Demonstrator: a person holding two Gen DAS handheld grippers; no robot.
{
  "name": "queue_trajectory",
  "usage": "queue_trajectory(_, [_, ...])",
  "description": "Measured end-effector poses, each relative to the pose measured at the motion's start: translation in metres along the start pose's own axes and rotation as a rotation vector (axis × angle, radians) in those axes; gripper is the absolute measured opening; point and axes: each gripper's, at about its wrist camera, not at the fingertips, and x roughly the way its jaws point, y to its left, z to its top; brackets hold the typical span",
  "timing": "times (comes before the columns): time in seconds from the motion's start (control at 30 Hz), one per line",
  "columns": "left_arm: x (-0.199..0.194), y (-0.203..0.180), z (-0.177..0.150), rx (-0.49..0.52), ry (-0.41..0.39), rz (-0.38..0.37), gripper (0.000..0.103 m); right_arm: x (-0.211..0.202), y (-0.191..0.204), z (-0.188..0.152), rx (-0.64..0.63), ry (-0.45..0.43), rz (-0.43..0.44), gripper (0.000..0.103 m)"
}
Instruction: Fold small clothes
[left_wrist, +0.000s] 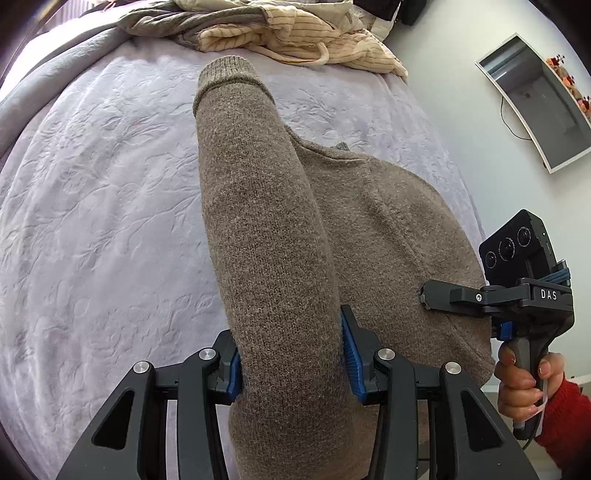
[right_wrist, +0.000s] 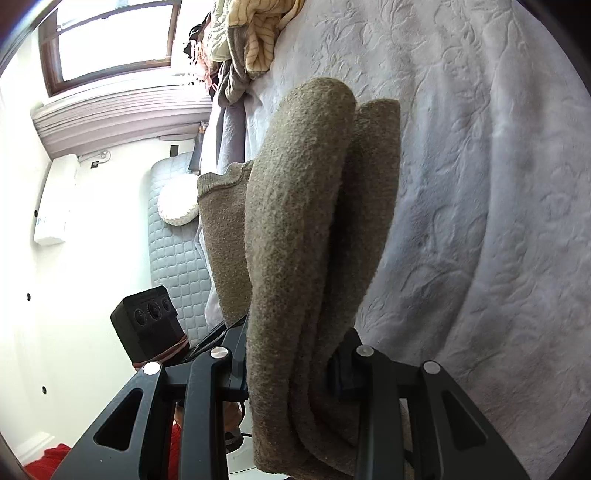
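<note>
A brown-grey knit sweater (left_wrist: 373, 229) lies on the lilac bedspread (left_wrist: 92, 192). My left gripper (left_wrist: 291, 354) is shut on a thick fold of it, with the sleeve (left_wrist: 251, 177) running away from me to its ribbed cuff. My right gripper (left_wrist: 424, 295) shows at the right of the left wrist view, pinching the sweater's right edge. In the right wrist view my right gripper (right_wrist: 291, 373) is shut on several stacked layers of the sweater (right_wrist: 306, 221), lifted a little off the bedspread (right_wrist: 480, 184). The fingertips are hidden by cloth.
A heap of cream ribbed and grey clothes (left_wrist: 280, 33) lies at the far end of the bed, also in the right wrist view (right_wrist: 251, 37). The bed's edge runs along the right (left_wrist: 476, 229). A wall mirror (left_wrist: 535, 99), a window (right_wrist: 114, 40) and a floor mattress (right_wrist: 177, 240) are beyond.
</note>
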Motion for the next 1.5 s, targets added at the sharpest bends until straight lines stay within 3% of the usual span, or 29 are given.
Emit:
queue_trajectory(0.3, [-0.034, 0.058, -0.058, -0.024, 0.023, 0.019, 0.045, 0.078, 0.022, -0.042, -0.011, 0.024, -0.016, 0.033])
queue_trajectory(0.77, [-0.005, 0.107, -0.111, -0.064, 0.067, 0.105, 0.045, 0.157, 0.02, -0.048, -0.012, 0.06, -0.159, 0.033])
queue_trajectory(1.07, [0.0, 0.113, -0.11, -0.05, 0.06, 0.111, 0.045, 0.162, 0.021, -0.05, -0.03, 0.048, -0.227, 0.034])
queue_trajectory(1.2, [-0.001, 0.115, -0.108, -0.054, 0.059, 0.109, 0.046, 0.147, 0.003, -0.062, -0.026, 0.04, -0.252, 0.036])
queue_trajectory(1.3, [-0.006, 0.118, -0.111, -0.048, 0.054, 0.149, 0.056, 0.14, -0.002, -0.069, -0.045, 0.038, -0.306, 0.041])
queue_trajectory(1.5, [-0.024, 0.135, -0.116, -0.081, 0.038, 0.182, 0.057, 0.129, 0.01, -0.071, -0.098, 0.041, -0.433, 0.043])
